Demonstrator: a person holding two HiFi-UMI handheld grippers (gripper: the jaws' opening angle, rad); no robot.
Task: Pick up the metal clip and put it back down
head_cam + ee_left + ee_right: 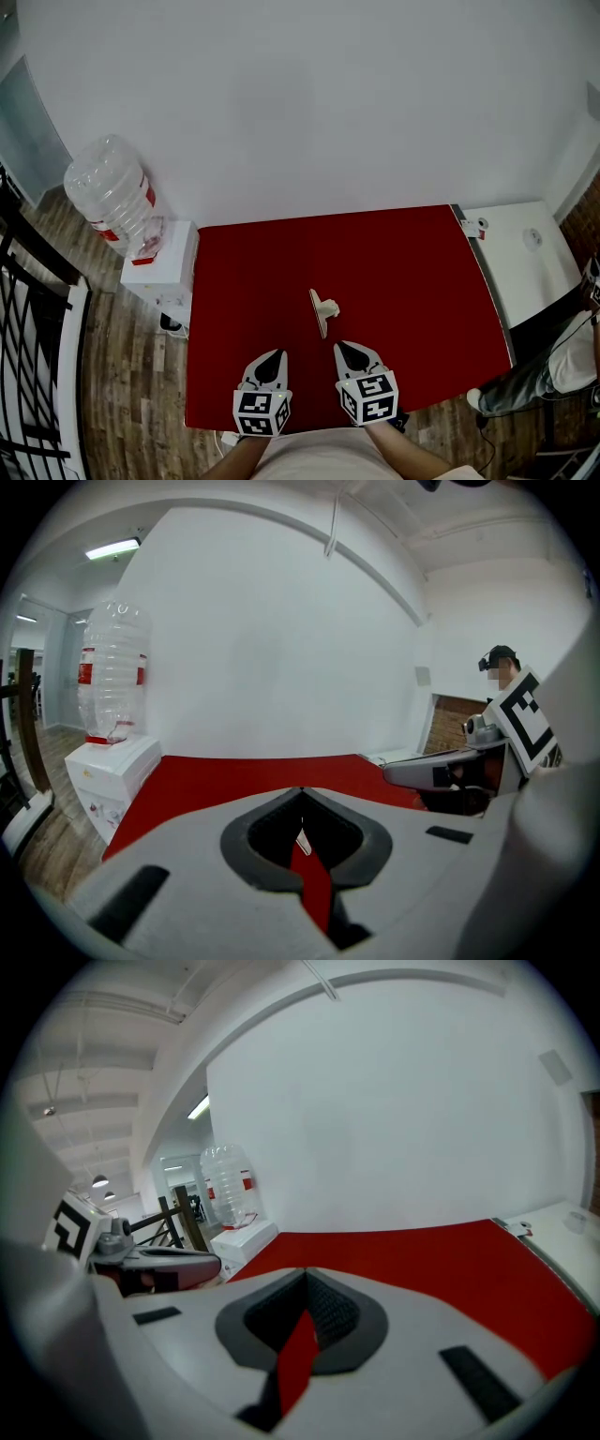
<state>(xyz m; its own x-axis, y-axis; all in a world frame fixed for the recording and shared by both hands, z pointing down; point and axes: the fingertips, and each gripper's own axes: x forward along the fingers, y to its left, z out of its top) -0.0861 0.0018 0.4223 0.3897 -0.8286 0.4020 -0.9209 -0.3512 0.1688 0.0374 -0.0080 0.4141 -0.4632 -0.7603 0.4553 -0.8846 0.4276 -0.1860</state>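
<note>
- Your left tool is closed and empty.
- Your right tool is closed too, gripping nothing.
- The clip lies on the worktop — just ahead of both.

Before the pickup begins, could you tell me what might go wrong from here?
Both the left gripper and the right gripper are shut and empty; approaching the metal clip that way would likely shove it across the red table. The clip looks small and thin, so an off-centre grip may let it slip or tip.
</note>
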